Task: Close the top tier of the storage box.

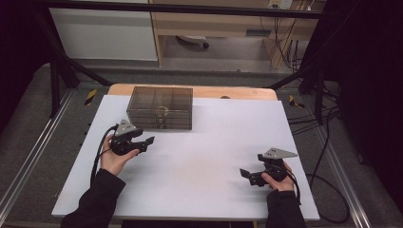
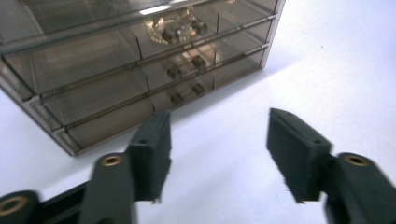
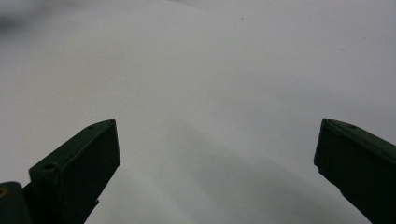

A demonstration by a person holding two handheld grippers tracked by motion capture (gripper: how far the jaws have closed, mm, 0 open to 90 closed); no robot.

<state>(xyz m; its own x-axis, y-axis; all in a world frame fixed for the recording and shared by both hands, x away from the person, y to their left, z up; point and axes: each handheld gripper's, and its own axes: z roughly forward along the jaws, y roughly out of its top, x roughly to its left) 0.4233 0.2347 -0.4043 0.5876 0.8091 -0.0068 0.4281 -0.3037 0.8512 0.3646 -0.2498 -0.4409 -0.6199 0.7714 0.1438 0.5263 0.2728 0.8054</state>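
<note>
Drawers first: my left gripper [image 2: 217,154], jaws wide and empty, faces the smoky drawer box [image 1: 160,107] at the table's far left; next I close on a knob [image 2: 176,98]. My right gripper [image 3: 217,172] hangs open over the bare table [image 1: 209,156]

Left gripper [image 1: 146,144] jaws apart, tilted forward; right gripper [image 1: 245,175] jaws wide apart, held low, pointing left.

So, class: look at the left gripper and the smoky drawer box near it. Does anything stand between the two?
Nothing visible does. The left gripper has its jaws open and faces the drawer box front, with bare white table between them. The right gripper is off to the other side.
</note>
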